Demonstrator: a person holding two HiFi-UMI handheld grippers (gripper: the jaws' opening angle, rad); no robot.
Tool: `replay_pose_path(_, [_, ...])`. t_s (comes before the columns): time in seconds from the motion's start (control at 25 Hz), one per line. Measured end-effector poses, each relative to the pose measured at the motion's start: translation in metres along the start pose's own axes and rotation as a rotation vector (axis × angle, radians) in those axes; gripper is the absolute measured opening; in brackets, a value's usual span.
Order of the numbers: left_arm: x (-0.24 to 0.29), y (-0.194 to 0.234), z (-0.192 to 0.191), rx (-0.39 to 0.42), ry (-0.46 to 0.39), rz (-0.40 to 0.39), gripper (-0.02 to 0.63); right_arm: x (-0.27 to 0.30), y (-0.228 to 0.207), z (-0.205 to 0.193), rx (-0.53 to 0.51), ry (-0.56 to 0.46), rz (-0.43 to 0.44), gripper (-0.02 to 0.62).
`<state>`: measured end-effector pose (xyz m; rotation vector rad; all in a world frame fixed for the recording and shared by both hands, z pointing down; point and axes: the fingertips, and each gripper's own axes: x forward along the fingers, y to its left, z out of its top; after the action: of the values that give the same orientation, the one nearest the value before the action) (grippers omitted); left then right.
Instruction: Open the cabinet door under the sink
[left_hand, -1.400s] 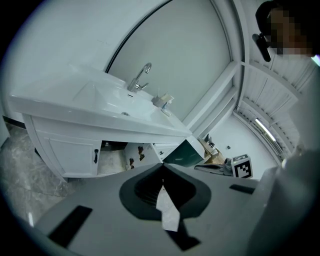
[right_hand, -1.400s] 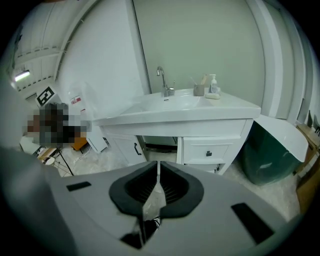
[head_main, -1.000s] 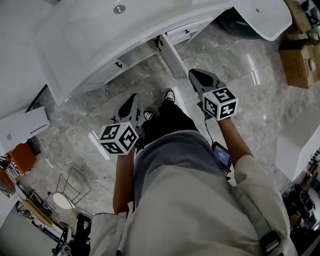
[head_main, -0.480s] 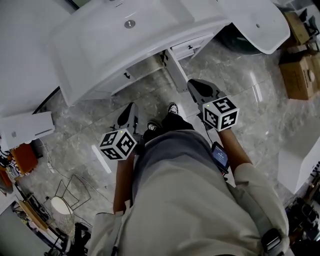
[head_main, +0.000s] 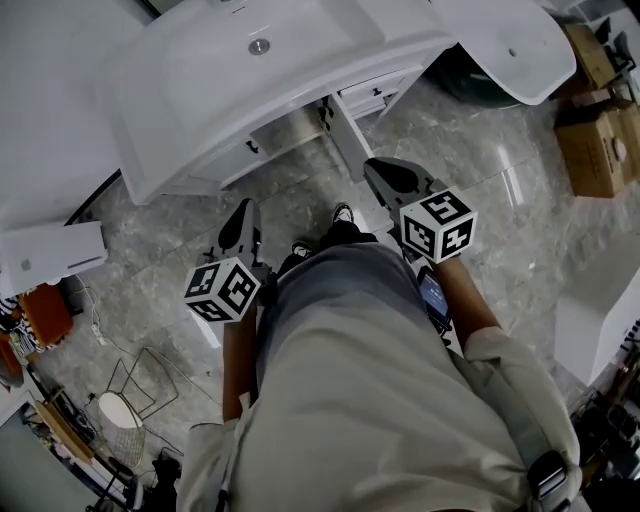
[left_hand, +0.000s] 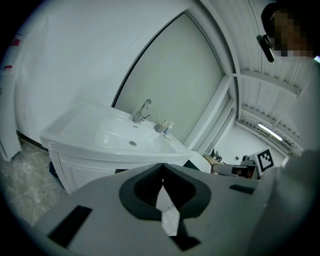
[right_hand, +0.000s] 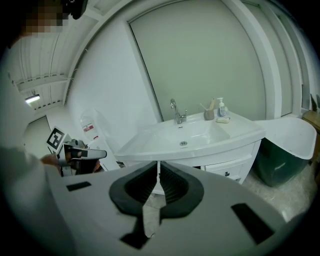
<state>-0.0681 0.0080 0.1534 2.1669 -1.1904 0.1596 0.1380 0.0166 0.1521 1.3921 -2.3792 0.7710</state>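
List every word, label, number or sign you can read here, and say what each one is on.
No text reads clearly in any view.
Marker cube on the left gripper: square black-and-white patterns only, no letters.
Marker cube on the right gripper: the same.
Sticker on the white object: red print, too small to read.
Pump bottle: any label is too small to read.

The sink looks glossy white, its faucet shiny metal. At 2 o'clock, the polished, marbled floor meets a matt cardboard box.
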Motion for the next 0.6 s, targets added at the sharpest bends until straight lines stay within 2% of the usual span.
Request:
replay_pose_path(0.4, [-0.036,-0.013,0.012,0.09,-0.056,0.017,-0.002,-0.026,0.033,0.012,-0.096,-0.043,0.018,0.019])
replay_pose_path(0.6, [-0.053,-0.013,0.015,0.102,-0.076,0.03,-0.002,-0.031,0.046,0.013,-0.115,-0.048,0.014,0.012])
